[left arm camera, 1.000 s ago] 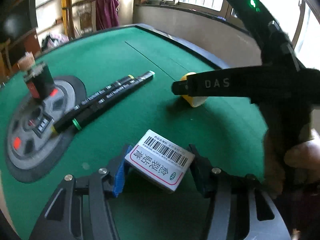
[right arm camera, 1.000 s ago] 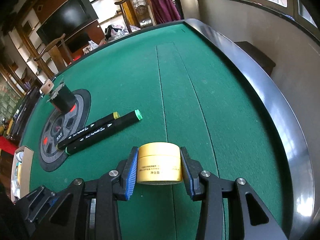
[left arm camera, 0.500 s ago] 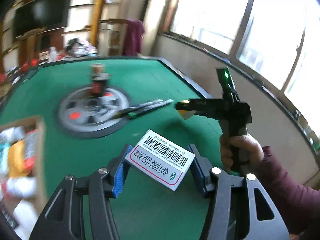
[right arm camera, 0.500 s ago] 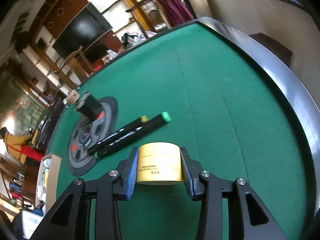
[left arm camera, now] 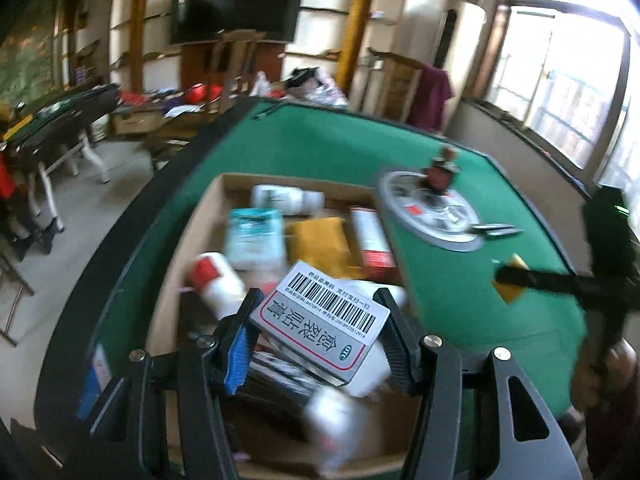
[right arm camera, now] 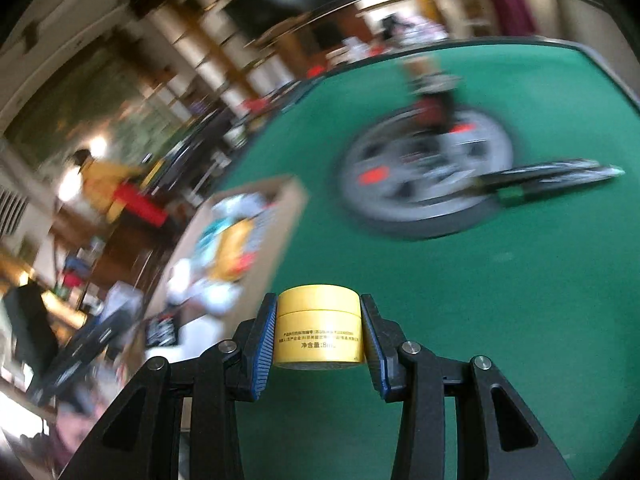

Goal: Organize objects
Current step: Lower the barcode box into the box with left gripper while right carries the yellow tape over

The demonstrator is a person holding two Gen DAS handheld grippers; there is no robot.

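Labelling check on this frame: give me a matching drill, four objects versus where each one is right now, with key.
Objects:
1. white barcode box
2. yellow jar
3. cardboard box
4. black markers

Places:
A. lying on the green felt beside the round grey mat
B. clamped in the right claw
C. standing on the table, full of packets and bottles
D. clamped in the left claw, over the open carton

Pairs: 1-D, 2-B, 3-C, 4-A
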